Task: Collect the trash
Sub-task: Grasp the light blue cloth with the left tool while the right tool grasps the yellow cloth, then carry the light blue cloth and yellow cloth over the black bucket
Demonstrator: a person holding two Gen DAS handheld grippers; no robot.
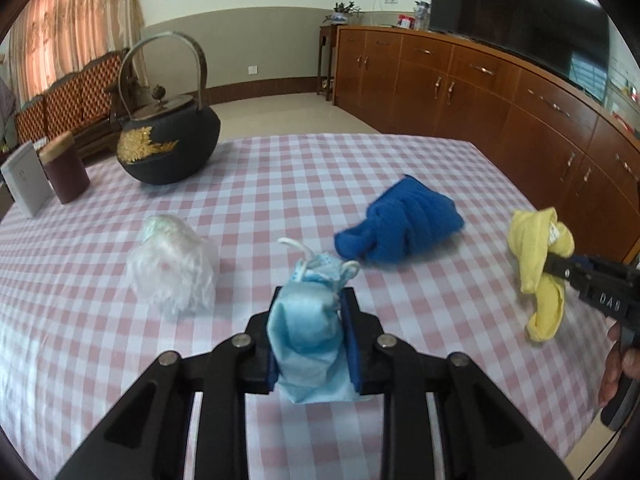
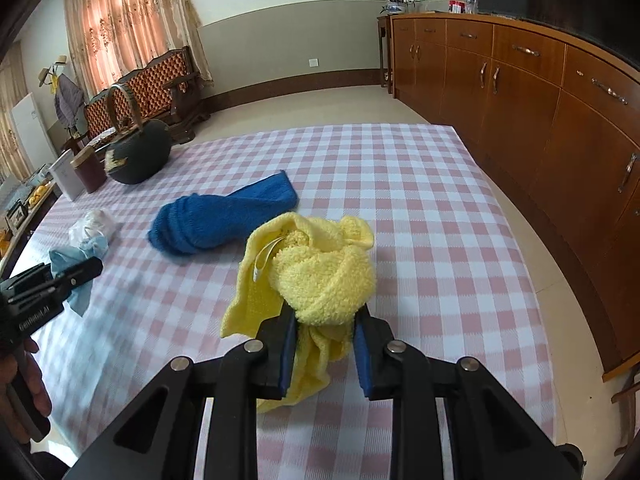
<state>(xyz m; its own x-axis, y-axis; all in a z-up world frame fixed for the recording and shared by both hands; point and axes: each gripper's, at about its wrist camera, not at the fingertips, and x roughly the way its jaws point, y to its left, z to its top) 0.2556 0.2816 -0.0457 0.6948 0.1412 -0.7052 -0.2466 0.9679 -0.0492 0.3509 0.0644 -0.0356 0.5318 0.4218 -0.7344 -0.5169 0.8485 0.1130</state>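
At the far left of the table (image 1: pixel 400 160), a white box (image 1: pixel 25 178), a brown canister (image 1: pixel 66 174) and a black kettle (image 1: pixel 170 142) are stood together, apparently kept out of the way as non-trash. Nearer, a crumpled plastic bag (image 1: pixel 174 268) is left lying on the cloth, not yet collected. The left gripper (image 1: pixel 313 336) is clamped on a blue face mask (image 1: pixel 310 336), which is held clear of the surface, presumably for carrying to a bin that cannot be seen. A blue sock (image 1: pixel 400 224) is lying loose beyond it. Further right, the right gripper (image 2: pixel 326 332) is clamped on a bunched yellow cloth (image 2: pixel 324 276), likewise raised, so that two items can be removed at once. The table is covered by a pink-and-white checked cloth; wooden cabinets (image 2: pixel 520 92), a curtained window (image 2: pixel 128 20) and a bench (image 2: pixel 152 84) are set around the room.
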